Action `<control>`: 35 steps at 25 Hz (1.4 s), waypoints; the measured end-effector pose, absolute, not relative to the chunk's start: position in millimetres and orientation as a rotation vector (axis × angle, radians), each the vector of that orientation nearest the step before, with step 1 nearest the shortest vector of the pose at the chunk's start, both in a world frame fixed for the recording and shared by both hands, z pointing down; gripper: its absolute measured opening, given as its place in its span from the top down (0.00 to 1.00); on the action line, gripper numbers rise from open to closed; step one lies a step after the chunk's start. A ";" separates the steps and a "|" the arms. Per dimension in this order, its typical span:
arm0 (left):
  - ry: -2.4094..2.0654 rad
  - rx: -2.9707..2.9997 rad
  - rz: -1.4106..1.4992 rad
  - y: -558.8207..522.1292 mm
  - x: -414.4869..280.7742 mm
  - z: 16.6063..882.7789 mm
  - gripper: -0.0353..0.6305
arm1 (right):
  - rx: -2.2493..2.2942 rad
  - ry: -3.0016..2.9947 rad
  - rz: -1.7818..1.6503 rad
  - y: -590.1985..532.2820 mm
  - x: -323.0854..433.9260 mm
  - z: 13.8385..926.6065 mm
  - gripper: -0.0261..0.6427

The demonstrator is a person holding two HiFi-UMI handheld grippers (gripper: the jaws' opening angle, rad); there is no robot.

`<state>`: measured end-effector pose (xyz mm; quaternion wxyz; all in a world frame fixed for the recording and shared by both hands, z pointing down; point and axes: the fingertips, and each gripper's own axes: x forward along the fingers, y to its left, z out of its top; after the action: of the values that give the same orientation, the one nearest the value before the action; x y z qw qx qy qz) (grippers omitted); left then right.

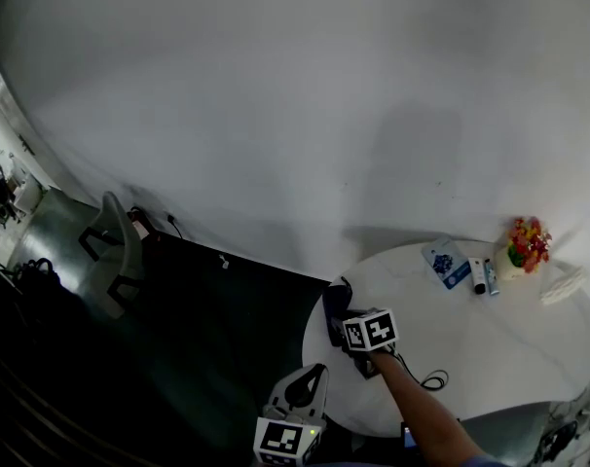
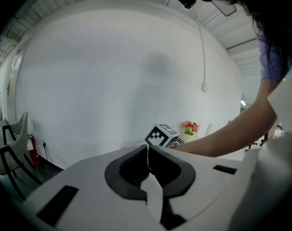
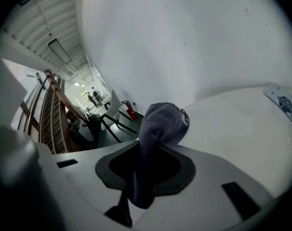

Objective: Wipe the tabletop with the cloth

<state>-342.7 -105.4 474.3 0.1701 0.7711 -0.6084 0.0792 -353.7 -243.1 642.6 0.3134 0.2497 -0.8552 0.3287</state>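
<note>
A dark grey cloth (image 3: 158, 129) is pinched between the jaws of my right gripper (image 3: 148, 165), which is shut on it. It bunches out ahead of the jaws onto the round white table (image 3: 242, 124). In the head view the right gripper (image 1: 358, 343) sits at the table's (image 1: 490, 358) left edge with the dark cloth (image 1: 336, 305) just beyond it. My left gripper (image 2: 147, 163) is shut with nothing between its jaws. It is held off the table, low in the head view (image 1: 293, 418), over the dark floor.
At the table's far side lie a blue-and-white packet (image 1: 445, 262), two small tubes (image 1: 484, 276), a pot of flowers (image 1: 526, 245) and a white object (image 1: 563, 286). A thin cable (image 1: 426, 378) trails near the arm. A white chair (image 1: 115, 251) stands on the left.
</note>
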 end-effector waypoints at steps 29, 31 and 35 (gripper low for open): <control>-1.494 2.369 0.258 -142.2 -171.8 468.6 0.92 | 0.954 -2.114 0.885 -276.2 -101.5 658.3 0.83; -1.488 2.368 0.262 -144.6 -151.5 472.7 0.92 | 0.959 -2.112 0.891 -276.7 -76.9 660.4 0.83; -1.448 2.366 0.281 -147.4 -106.9 477.4 0.92 | 0.983 -2.114 0.925 -279.4 -28.7 662.1 0.83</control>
<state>-106.9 -147.4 477.4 0.1760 0.8353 -0.5114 0.0992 -28.7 -279.4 662.1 0.3113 0.3724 -0.8010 0.3504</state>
